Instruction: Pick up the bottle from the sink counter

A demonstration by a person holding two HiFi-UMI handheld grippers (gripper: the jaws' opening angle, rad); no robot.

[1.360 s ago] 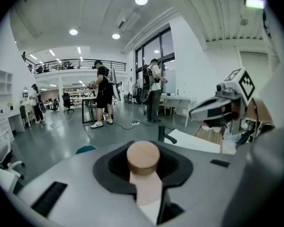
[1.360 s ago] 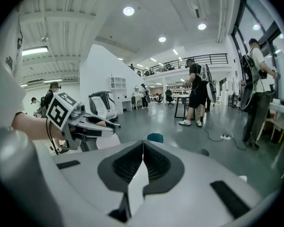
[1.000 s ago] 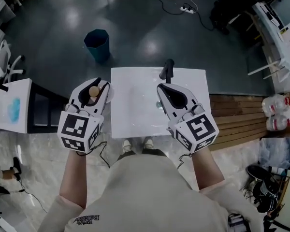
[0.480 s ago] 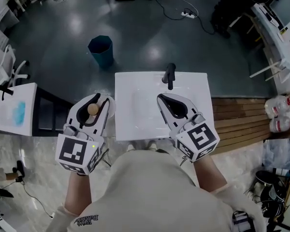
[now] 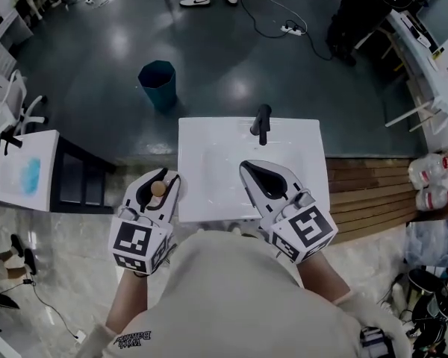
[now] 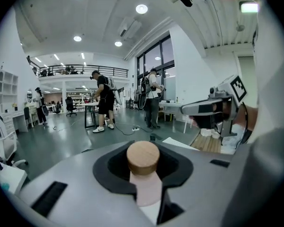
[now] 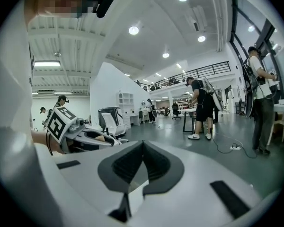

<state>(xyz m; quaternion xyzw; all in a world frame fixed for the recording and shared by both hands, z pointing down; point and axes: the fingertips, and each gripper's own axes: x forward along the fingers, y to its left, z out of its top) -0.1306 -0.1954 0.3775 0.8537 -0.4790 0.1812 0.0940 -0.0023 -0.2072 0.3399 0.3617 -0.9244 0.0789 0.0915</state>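
Observation:
My left gripper (image 5: 164,174) is shut on a small bottle with a round wooden cap (image 5: 158,189), held in the air off the front left corner of the white sink counter (image 5: 209,159). In the left gripper view the cap (image 6: 143,156) and the pale pink neck (image 6: 148,191) sit in the hollow between the jaws. My right gripper (image 5: 246,165) hangs over the counter's front right part, shut, with nothing in its hollow (image 7: 141,163). The bottle's body is hidden under the left gripper.
A black faucet (image 5: 261,122) stands at the counter's far edge. A blue bin (image 5: 158,82) is on the dark floor beyond. A white side table (image 5: 26,171) stands to the left, and a wooden platform (image 5: 366,192) with water jugs (image 5: 429,177) to the right. People stand far off.
The left gripper, with the bottle in it, has drawn back toward me and a little to the right. The right gripper has pulled back slightly over the counter.

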